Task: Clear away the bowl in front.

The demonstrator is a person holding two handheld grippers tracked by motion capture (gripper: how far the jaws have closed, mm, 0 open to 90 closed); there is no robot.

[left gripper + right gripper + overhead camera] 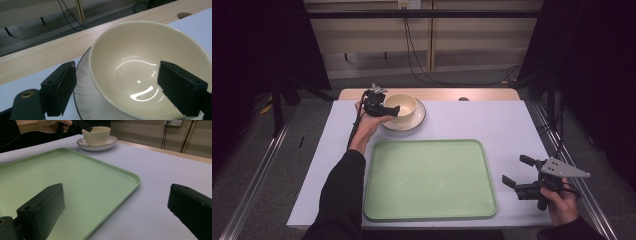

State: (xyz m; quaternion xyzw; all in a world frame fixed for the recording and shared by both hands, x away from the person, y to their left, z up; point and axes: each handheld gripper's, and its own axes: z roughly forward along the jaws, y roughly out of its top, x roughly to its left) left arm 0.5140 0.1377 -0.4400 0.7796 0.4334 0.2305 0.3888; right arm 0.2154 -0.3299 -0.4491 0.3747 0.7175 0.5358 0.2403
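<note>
At the near right corner of the table, the right gripper sits in the person's right hand, jaws spread wide, nothing between them. It hovers over bare tabletop just off the tray's right edge, close to the table's near and right edges. In the right gripper view its jaws frame the tray's rounded corner and open white surface beyond.

Green tray lies flat, near-centre, nothing on it. Its near rim runs close to the table's front edge; a strip of bare table shows on its left and a wider one on its right. Past its far rim there's a clear band of table before the dishes.

Far left: cream bowl sits upright on a white saucer with a dark rim line. Saucer is near the table's far edge, where the white top gives way to a wooden strip.

Left gripper is at the bowl, held by the left hand, forearm reaching along the tray's left side. Jaws are open and straddle the bowl's near wall: in the left gripper view one jaw is outside over the saucer, the other inside the bowl. Can't tell whether either pad touches the rim.

Right of the dishes, the far half of the table is bare out to the right edge.
</note>
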